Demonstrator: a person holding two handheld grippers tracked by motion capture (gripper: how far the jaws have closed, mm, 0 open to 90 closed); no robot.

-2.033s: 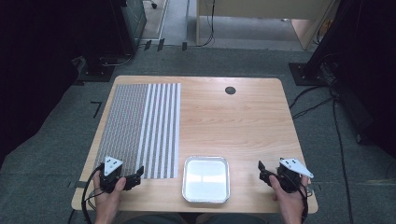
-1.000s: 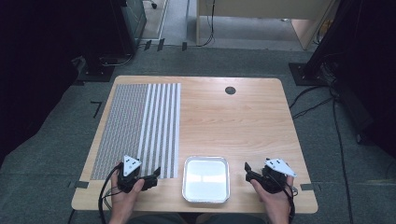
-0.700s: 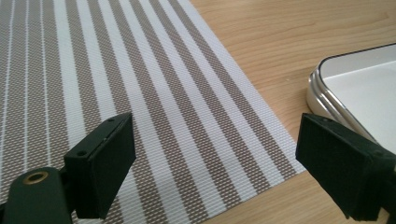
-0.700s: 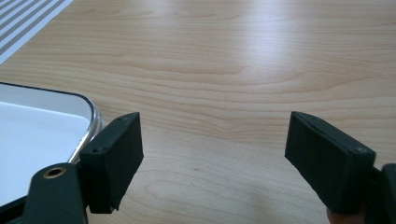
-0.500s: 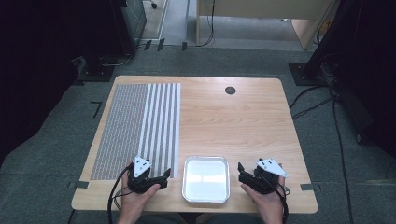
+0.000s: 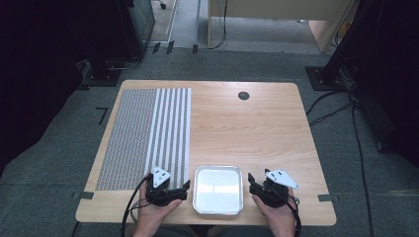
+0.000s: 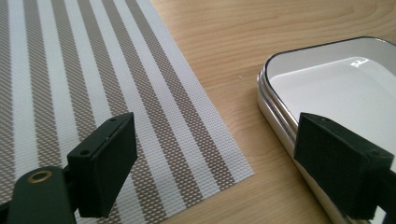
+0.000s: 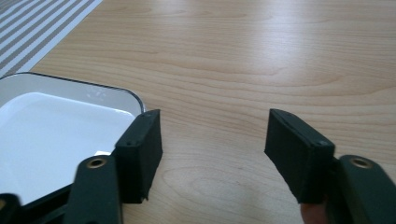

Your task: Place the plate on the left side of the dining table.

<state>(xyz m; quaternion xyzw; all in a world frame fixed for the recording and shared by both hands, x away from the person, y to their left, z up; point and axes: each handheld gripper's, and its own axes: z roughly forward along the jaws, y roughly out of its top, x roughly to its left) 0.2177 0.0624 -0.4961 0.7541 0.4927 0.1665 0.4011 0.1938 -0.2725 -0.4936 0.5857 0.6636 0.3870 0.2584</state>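
- While both hands are resting at the near edge of the table, the white tray is sitting between them, empty, just beside the striped placemat.
- Left gripper is hovering by the tray's left side with its jaws standing wide apart, holding nothing; right gripper is doing likewise at the right side.
- Judging by the thin rolled rim with its dark edging, the tray is probably enamelled metal: stiff, light, glossy and likely slippery, so pinching the raised rim at both sides looks soundest.
- Woven mesh is giving the placemat a coarse, flexible look; it is lying flat on smooth pale wood.
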